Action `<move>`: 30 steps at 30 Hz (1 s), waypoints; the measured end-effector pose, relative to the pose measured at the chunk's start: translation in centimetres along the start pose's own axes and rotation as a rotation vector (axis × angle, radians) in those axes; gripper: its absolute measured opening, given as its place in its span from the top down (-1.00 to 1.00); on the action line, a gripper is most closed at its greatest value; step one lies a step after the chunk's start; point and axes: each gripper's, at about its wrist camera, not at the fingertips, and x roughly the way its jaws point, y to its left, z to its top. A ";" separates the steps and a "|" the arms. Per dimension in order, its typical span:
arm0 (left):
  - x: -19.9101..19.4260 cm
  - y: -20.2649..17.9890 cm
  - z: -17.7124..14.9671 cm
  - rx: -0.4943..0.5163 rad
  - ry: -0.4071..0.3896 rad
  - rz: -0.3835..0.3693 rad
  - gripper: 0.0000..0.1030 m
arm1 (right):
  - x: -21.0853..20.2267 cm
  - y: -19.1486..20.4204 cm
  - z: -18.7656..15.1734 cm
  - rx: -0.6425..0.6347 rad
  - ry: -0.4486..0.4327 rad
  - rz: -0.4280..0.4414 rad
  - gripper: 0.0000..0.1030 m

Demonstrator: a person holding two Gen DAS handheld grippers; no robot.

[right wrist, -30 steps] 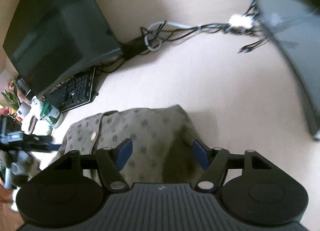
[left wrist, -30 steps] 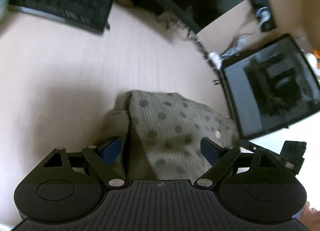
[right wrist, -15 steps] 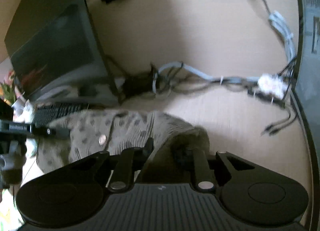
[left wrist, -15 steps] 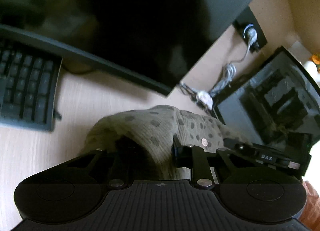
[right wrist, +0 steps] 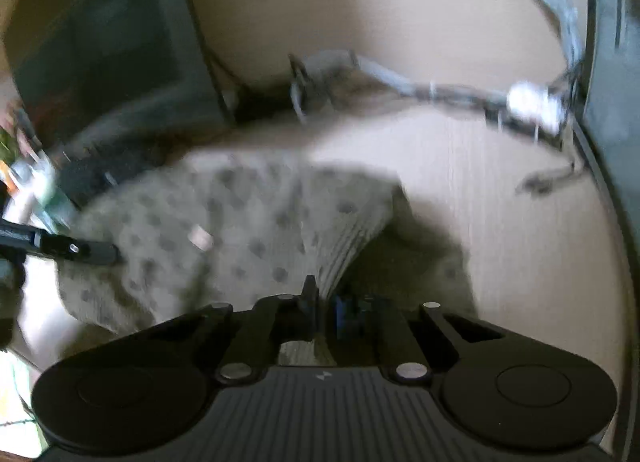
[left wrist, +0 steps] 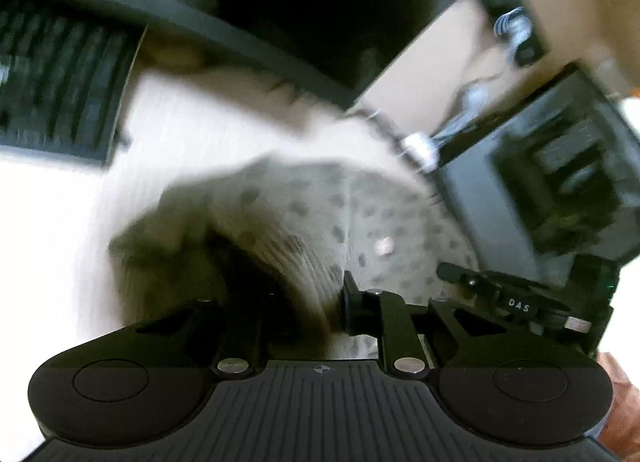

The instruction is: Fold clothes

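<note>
A grey-green knitted garment with dark dots and a small button (left wrist: pixel 312 214) lies bunched on the pale wooden table; it also shows in the right wrist view (right wrist: pixel 240 222). My left gripper (left wrist: pixel 308 302) is shut on its near edge, the cloth pulled up between the jaws. My right gripper (right wrist: pixel 326 310) is shut on the opposite near edge, ribbed cloth pinched between the blue pads. The right gripper's tip (left wrist: pixel 500 294) shows at the right of the left wrist view; the left gripper's tip (right wrist: pixel 60 246) shows at the left of the right wrist view. Both views are motion-blurred.
A black keyboard (left wrist: pixel 60 94) lies at the far left. A dark monitor base (left wrist: pixel 240 34) curves behind the garment. A second screen (left wrist: pixel 560 190) stands at the right. Loose cables with a white plug (right wrist: pixel 528 102) lie on the table. A monitor (right wrist: pixel 100 54) stands at the left.
Both grippers went from open around the garment's edges to shut on the cloth. They have since moved with it, and the cloth now hangs pulled up from both jaws.
</note>
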 end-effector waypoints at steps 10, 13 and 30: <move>-0.8 2.9 -6.9 -0.087 0.146 0.019 0.24 | -2.5 -1.1 -5.3 0.015 0.150 -0.127 0.82; -2.1 4.6 -6.8 -0.167 0.072 -0.035 -0.40 | -3.1 -1.7 -5.5 0.009 0.139 -0.196 0.37; -7.7 5.9 2.4 -0.291 -0.434 0.029 -0.56 | 5.5 5.4 -5.0 -0.243 0.046 -0.102 -0.18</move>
